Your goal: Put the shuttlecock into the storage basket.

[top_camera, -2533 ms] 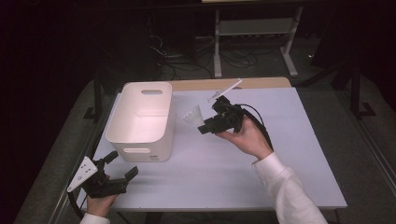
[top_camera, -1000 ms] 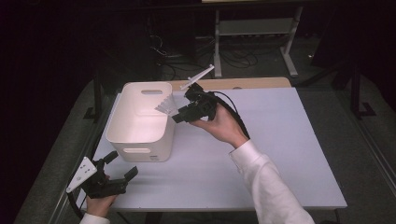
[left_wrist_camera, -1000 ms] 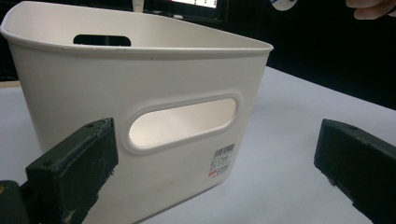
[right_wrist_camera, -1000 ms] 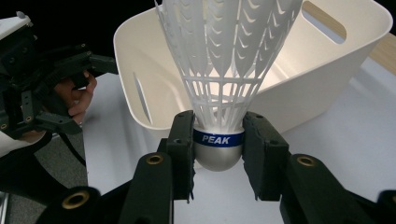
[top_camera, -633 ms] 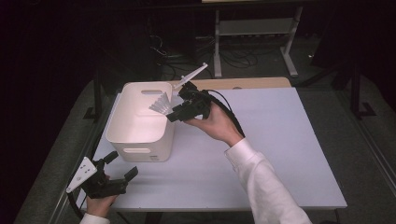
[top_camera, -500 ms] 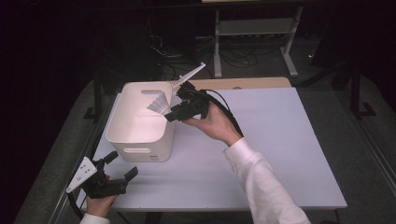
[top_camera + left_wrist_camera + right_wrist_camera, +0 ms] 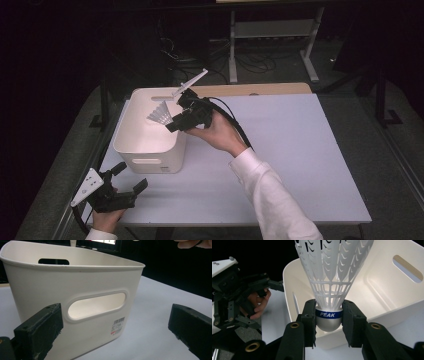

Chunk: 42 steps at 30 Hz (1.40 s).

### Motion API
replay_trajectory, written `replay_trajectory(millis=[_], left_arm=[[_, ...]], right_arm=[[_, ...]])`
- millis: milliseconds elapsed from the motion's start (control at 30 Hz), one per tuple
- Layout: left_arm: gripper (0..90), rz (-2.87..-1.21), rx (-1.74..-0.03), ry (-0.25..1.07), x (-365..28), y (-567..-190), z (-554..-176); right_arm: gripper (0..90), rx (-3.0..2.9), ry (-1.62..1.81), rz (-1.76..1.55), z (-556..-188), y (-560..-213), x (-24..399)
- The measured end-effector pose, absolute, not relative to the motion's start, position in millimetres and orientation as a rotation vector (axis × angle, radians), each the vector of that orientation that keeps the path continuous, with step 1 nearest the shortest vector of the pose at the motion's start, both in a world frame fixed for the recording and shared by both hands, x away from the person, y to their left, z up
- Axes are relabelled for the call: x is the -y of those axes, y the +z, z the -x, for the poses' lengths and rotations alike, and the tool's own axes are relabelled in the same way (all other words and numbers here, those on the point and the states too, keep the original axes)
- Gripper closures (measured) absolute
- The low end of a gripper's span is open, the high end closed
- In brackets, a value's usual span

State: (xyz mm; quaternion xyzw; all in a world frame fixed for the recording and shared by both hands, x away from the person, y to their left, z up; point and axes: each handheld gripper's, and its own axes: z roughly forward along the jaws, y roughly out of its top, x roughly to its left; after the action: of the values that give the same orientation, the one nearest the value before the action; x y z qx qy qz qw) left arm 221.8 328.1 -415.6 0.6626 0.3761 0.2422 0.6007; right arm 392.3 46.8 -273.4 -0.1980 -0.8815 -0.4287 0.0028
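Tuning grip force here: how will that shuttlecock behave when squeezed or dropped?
The shuttlecock is probably very light. Its thin lattice skirt looks flexible and crushable, so the right gripper sensibly clamps the rounded cap. Dropped into the bin, it would likely tip.

Light falls from above on the pale table (image 7: 300, 150); surroundings lie nearly black. Left of the claw (image 7: 329, 315), everything is dim; its arms blur.

A white shuttlecock (image 7: 329, 277) with a latticed skirt, a silver-grey cap and a blue band lettered PEAK in white is seen between black tool (image 7: 329, 321) jaws, above a cream-white bin (image 7: 150, 135) on a pale lavender-grey bench (image 7: 300, 150).
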Motion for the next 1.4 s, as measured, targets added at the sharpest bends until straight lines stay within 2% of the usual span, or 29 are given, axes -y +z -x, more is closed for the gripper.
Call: replay_trajectory(millis=[933, 967, 1000, 1033, 1067, 1133, 1167, 1200, 1300, 1333, 1400], left_arm=[[0.0, -1.545, -0.876, 0.550, -328, -416, -223], [0.0, -1.545, -0.875, 0.549, -328, -416, -223], [0.0, -1.546, -0.876, 0.549, -328, -416, -223], [0.0, -1.546, -0.874, 0.551, -328, -416, -223], [0.0, -1.547, -0.875, 0.548, -328, -416, -223], [0.0, -1.547, -0.876, 0.547, -327, -416, -223], [0.0, -1.547, -0.875, 0.547, -327, -416, -223], [0.0, -1.547, -0.875, 0.548, -327, -416, -223], [0.0, -1.547, -0.875, 0.547, -328, -416, -223], [0.0, -1.548, -0.874, 0.547, -328, -416, -223], [0.0, -1.547, -0.877, 0.545, -327, -416, -223]], right_arm=[[63.6, 2.723, -1.373, 0.582, -403, -283, -77], [50.7, 2.706, -1.380, 0.576, -401, -282, -79], [50.7, 2.706, -1.380, 0.576, -401, -282, -79], [37.7, 2.710, -1.388, 0.556, -401, -283, -80], [32.4, 2.717, -1.390, 0.560, -400, -284, -80], [29.7, 2.728, -1.393, 0.559, -400, -284, -80], [19.6, 2.736, -1.402, 0.562, -400, -284, -80], [15.4, 2.749, -1.407, 0.566, -400, -283, -79], [11.7, 2.744, -1.423, 0.572, -399, -282, -77], [3.0, 2.738, -1.439, 0.587, -399, -281, -75], [0.8, 2.743, -1.440, 0.604, -399, -281, -75]])
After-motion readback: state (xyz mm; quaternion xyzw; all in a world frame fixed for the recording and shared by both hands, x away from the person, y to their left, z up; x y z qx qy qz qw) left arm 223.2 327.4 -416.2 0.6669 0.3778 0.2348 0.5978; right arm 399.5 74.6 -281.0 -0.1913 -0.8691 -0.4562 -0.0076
